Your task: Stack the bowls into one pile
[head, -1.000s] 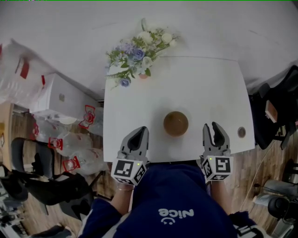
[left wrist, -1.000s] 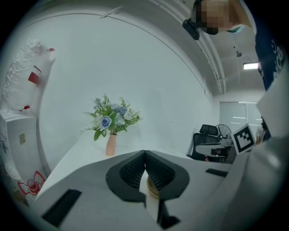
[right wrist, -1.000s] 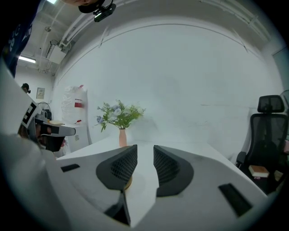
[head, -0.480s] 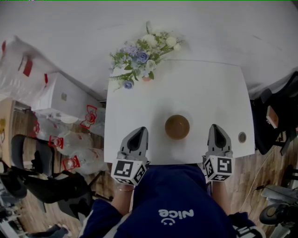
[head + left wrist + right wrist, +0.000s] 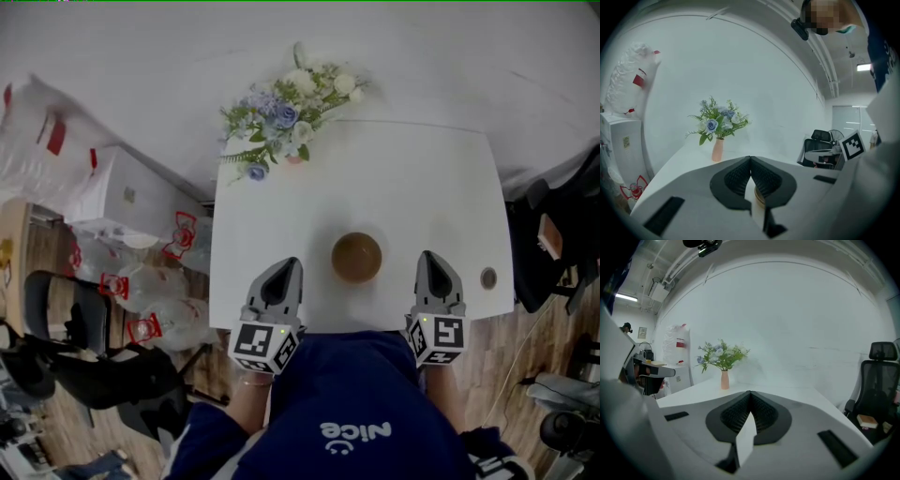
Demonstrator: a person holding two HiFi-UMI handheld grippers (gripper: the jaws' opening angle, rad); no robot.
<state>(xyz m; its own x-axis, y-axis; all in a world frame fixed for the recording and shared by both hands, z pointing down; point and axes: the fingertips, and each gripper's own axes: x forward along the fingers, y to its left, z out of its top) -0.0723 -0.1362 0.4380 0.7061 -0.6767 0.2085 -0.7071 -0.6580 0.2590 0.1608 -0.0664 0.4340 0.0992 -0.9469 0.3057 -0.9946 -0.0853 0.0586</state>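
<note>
A brown pile of bowls (image 5: 356, 257) stands on the white table (image 5: 394, 178), near its front edge and between my two grippers. My left gripper (image 5: 280, 273) rests to the left of the pile, jaws shut with nothing between them. In the left gripper view a sliver of the brown bowls (image 5: 758, 196) shows just behind the closed jaws of that left gripper (image 5: 750, 158). My right gripper (image 5: 436, 265) sits to the right of the pile, also shut and empty. The right gripper (image 5: 750, 393) sees no bowl in its own view.
A pink vase of blue and white flowers (image 5: 286, 112) stands at the table's far left corner. A small round cable port (image 5: 487, 277) lies by the right edge. White bags (image 5: 141, 291) and a black chair (image 5: 84, 356) stand left of the table, and an office chair (image 5: 879, 376) on the right.
The right gripper's jaws stood open a second ago and have closed on nothing. The left gripper and the bowl pile kept their places.
</note>
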